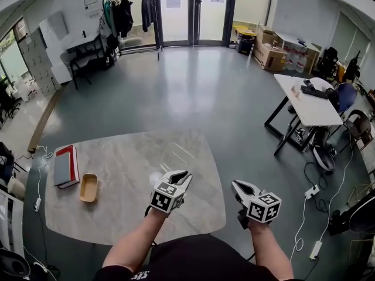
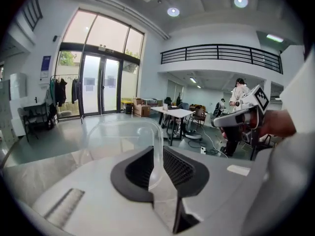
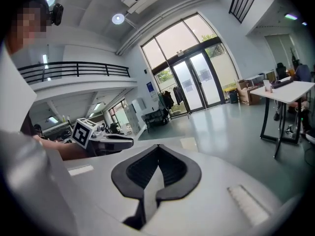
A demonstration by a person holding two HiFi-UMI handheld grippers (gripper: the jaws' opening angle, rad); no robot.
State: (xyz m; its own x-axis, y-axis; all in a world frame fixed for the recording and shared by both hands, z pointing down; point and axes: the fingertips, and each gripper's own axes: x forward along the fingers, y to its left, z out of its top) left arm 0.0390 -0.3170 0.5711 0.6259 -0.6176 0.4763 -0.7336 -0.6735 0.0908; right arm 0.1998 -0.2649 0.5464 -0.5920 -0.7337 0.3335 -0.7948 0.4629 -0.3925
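Note:
A clear plastic container [image 1: 176, 157] is held just above the marble table [image 1: 117, 215], and my left gripper [image 1: 182, 175] is shut on its near wall. In the left gripper view the container [image 2: 120, 139] fills the space ahead, and its thin rim runs down between the dark pads [image 2: 140, 168] of the left gripper [image 2: 156, 150]. My right gripper [image 1: 237, 185] hovers off the table's right edge, over the floor, shut with nothing in it. In the right gripper view the right gripper [image 3: 158, 147] has its jaws meeting tip to tip, and the left gripper [image 3: 106, 140] shows to its left.
A red-edged book [image 1: 66, 165] and a small wooden tray [image 1: 88, 187] lie at the table's left end. A white desk [image 1: 307, 101] with chairs stands to the right, with cables and power strips [image 1: 311, 191] on the floor. Cardboard boxes [image 1: 268, 54] sit by the glass doors.

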